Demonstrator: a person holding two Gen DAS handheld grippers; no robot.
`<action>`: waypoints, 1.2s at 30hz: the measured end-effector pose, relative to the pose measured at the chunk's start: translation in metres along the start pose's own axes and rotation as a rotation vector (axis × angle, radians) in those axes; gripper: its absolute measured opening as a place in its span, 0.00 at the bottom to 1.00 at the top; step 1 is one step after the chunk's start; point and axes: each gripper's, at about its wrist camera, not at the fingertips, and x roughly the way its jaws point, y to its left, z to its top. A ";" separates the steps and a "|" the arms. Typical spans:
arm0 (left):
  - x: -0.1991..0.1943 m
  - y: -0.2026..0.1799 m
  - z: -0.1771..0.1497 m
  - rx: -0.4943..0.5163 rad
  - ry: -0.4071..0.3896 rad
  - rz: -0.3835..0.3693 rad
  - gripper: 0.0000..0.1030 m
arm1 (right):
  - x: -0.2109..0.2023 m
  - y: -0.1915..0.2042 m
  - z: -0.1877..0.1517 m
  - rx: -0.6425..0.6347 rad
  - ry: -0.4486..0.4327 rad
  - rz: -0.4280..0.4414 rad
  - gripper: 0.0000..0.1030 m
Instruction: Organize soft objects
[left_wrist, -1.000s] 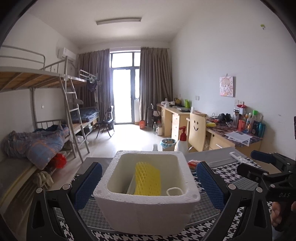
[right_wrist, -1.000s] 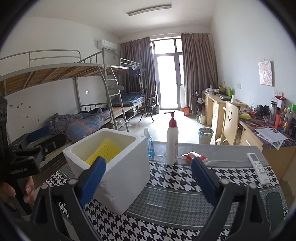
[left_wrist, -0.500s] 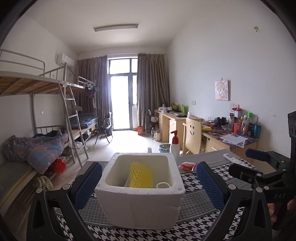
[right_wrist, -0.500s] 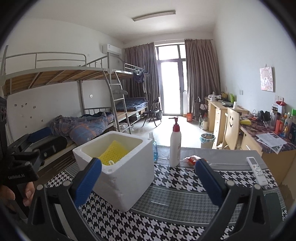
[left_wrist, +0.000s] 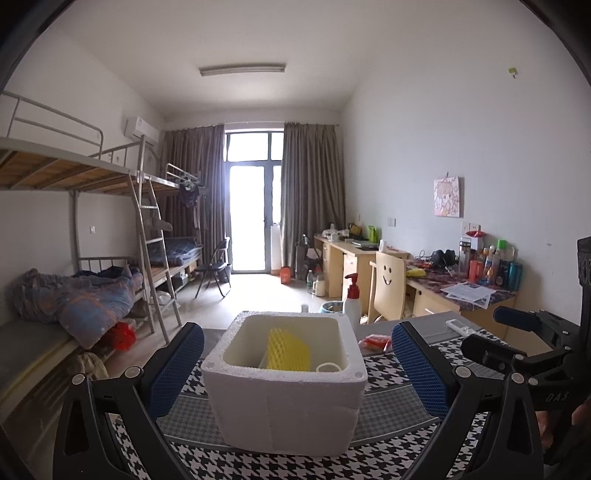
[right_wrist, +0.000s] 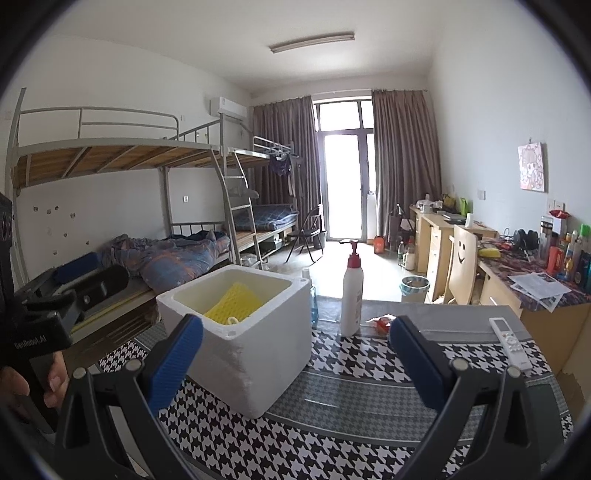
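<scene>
Currently both grippers spread wide, holding nothing. Left gripper (left_wrist: 297, 365) faces the foam box (left_wrist: 284, 391) head-on, well above the worktop (left_wrist: 391, 402); right gripper (right_wrist: 295, 362) sits at approx 4 o'clock of the box (right_wrist: 251, 354).

Step in hand, by judgement: box looks packed, so pull clear or fetch the next soft item. Advice: keep jaws wide, retreat level, don't clip the foam rim; it's light and would shift.

Contents: yellow foam net (left_wrist: 287, 350) leaning inside, centre; small white ring (left_wrist: 328, 367) at 4 o'clock corner. Rest of interior hidden.

Outside: pump bottle (right_wrist: 351, 295) at 1 o'clock of box; red packet (right_wrist: 382, 323) beside it; remote (right_wrist: 511, 343) well apart.
</scene>
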 end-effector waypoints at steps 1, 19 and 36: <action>0.000 0.000 -0.001 -0.003 0.002 -0.001 0.99 | -0.001 0.000 -0.001 0.004 -0.004 -0.001 0.99; -0.003 -0.003 -0.024 -0.002 0.033 -0.012 0.99 | -0.004 -0.006 -0.014 0.036 -0.014 0.014 0.99; -0.003 -0.002 -0.026 0.007 0.052 -0.021 0.99 | -0.003 -0.006 -0.020 0.043 0.004 0.014 0.99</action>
